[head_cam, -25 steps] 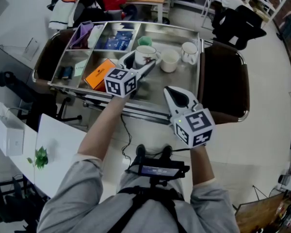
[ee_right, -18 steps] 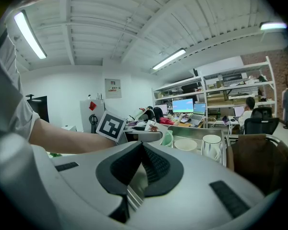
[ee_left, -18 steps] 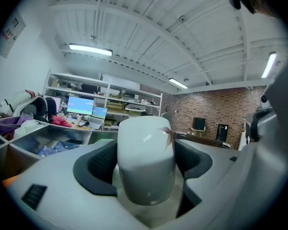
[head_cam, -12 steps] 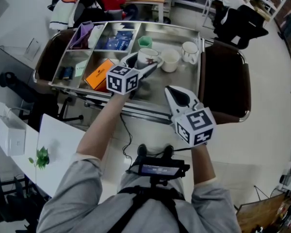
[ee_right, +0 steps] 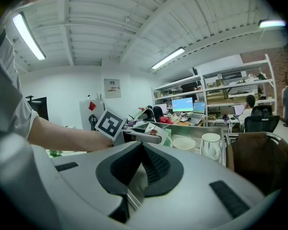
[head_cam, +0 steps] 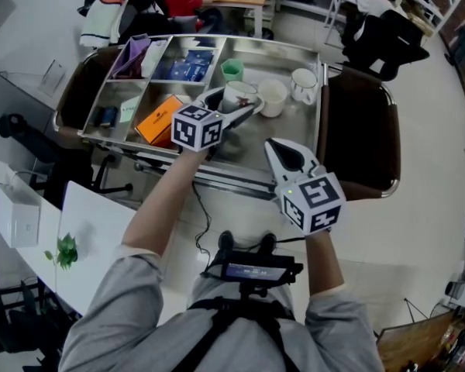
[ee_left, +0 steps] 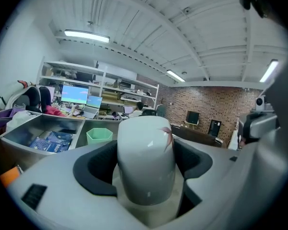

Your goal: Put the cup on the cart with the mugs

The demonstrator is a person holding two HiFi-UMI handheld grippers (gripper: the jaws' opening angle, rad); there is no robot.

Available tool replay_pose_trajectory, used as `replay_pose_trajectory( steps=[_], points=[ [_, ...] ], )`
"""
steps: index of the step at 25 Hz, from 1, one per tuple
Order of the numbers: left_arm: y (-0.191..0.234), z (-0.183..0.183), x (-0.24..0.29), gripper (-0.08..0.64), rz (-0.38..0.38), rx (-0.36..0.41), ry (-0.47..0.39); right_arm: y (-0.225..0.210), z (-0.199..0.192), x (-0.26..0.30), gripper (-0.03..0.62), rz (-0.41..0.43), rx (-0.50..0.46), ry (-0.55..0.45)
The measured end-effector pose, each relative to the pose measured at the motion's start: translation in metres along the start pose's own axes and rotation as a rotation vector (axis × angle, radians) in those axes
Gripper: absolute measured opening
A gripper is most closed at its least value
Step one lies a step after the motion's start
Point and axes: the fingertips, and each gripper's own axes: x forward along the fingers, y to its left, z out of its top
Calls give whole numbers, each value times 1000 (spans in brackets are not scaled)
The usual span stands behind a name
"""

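Observation:
A white cup (head_cam: 239,95) with a small red motif sits between the fingers of my left gripper (head_cam: 234,105), which is shut on it over the steel cart (head_cam: 291,142). In the left gripper view the cup (ee_left: 145,162) fills the gap between the dark pads. Just to the right of it on the cart stand a wide white cup (head_cam: 272,96) and a white mug (head_cam: 302,82). I cannot tell whether the held cup touches the tray. My right gripper (head_cam: 284,155) hovers near the cart's front edge, shut and holding nothing.
A green cup (head_cam: 232,69) stands behind the held cup. The cart's left compartments hold an orange box (head_cam: 158,117), blue packets (head_cam: 187,63) and a purple pouch (head_cam: 132,55). Dark chairs (head_cam: 359,130) flank the cart. People sit at desks beyond.
My left gripper has turned a little and carried the cup slightly right, toward the mugs. The right gripper has stayed put.

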Motion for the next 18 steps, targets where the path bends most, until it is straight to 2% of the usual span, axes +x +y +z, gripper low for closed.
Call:
replay_pose_trajectory(
  steps=[14,18],
  points=[
    [3,-5,1,377,-9,-9,18,-3,-3,6,-3,7,5,5],
    [3,-12,4,377,-16,-16,58,-3,-4,6,-3,8,7,7]
  ],
)
